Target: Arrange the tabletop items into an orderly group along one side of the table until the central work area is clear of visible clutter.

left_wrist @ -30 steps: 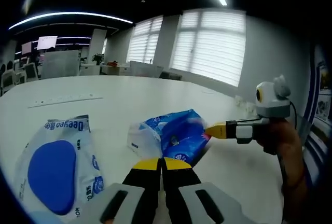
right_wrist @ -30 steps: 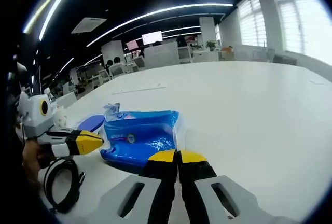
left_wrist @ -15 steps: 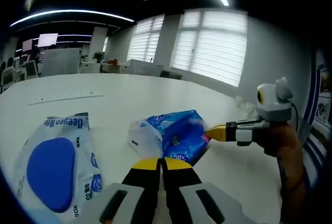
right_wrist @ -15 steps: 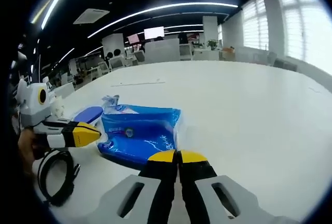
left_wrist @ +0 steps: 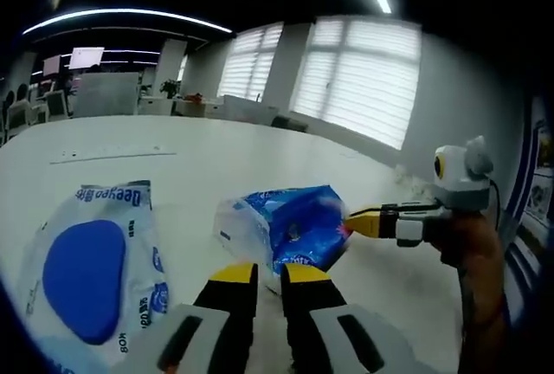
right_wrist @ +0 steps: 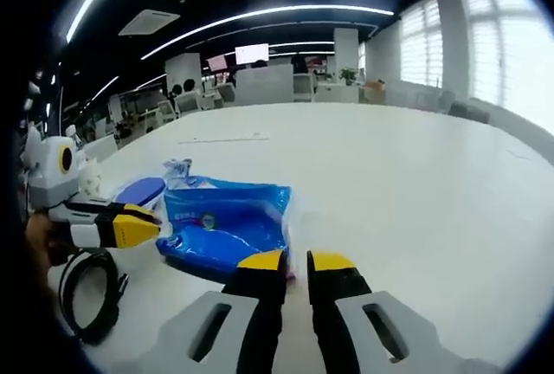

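We are holding the left gripper (left_wrist: 268, 272) with its yellow-tipped fingers (left_wrist: 232, 274) parted by a narrow gap and gripping nothing. Just beyond those fingertips the crinkled blue plastic tissue pack (left_wrist: 290, 227) is lying on the white table (left_wrist: 216, 162). To the left of the fingers, well apart from the pack, the white wet-wipe pouch with a blue oval lid (left_wrist: 91, 274) is lying flat.

In the right gripper view, we are holding the right gripper (right_wrist: 296, 261) with its fingers (right_wrist: 330, 262) also slightly spread and empty, their tips sitting at the near edge of the blue pack (right_wrist: 223, 228). The left gripper's tip is reaching the pack's left end there, beside a coiled black cable (right_wrist: 86, 292). The wipe pouch's blue lid (right_wrist: 139, 191) is lying beyond it.
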Demonstrator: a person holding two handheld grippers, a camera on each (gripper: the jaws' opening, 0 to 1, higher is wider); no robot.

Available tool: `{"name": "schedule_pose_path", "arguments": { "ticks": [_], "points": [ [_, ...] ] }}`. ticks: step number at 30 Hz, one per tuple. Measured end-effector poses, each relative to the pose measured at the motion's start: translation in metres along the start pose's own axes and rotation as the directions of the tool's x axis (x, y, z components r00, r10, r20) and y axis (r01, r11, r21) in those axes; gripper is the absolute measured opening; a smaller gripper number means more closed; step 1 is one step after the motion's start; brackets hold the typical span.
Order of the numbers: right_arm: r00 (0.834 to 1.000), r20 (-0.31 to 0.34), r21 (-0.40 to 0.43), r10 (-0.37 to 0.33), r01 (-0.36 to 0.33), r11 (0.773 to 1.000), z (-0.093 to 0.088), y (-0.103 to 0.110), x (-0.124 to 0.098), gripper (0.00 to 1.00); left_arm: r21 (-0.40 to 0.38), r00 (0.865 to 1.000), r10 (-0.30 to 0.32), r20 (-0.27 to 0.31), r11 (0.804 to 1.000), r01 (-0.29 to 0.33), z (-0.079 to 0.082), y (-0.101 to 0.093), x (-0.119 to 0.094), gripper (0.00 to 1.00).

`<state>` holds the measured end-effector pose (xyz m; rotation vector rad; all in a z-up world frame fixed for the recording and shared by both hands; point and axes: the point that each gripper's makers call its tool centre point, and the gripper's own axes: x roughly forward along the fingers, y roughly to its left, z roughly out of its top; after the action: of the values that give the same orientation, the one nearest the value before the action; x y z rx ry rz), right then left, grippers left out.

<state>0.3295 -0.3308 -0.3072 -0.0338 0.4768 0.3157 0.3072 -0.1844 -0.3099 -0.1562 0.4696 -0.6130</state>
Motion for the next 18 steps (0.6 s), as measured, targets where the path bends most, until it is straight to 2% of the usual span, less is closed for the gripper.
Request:
{"name": "schedule_pose_path", "arguments": {
  "ticks": [5,9,18],
  "points": [
    [0.999,0.032,0.028,-0.001,0.000,1.000,0.006,-0.001,-0.004,0.11,0.016,1.000,-0.002,0.011,1.000,0.002,0.003,-0.002,-0.001,0.15],
    [0.998,0.068,0.051,-0.013,0.009,0.999,0.013,-0.005,-0.009,0.16,0.006,1.000,0.008,0.020,1.000,-0.008,0.006,-0.002,-0.005,0.20],
    [0.992,0.122,0.054,0.018,-0.025,0.998,0.023,0.006,-0.014,0.19,-0.017,0.999,0.010,0.050,1.000,-0.009,0.013,-0.001,-0.014,0.23]
  ]
}}
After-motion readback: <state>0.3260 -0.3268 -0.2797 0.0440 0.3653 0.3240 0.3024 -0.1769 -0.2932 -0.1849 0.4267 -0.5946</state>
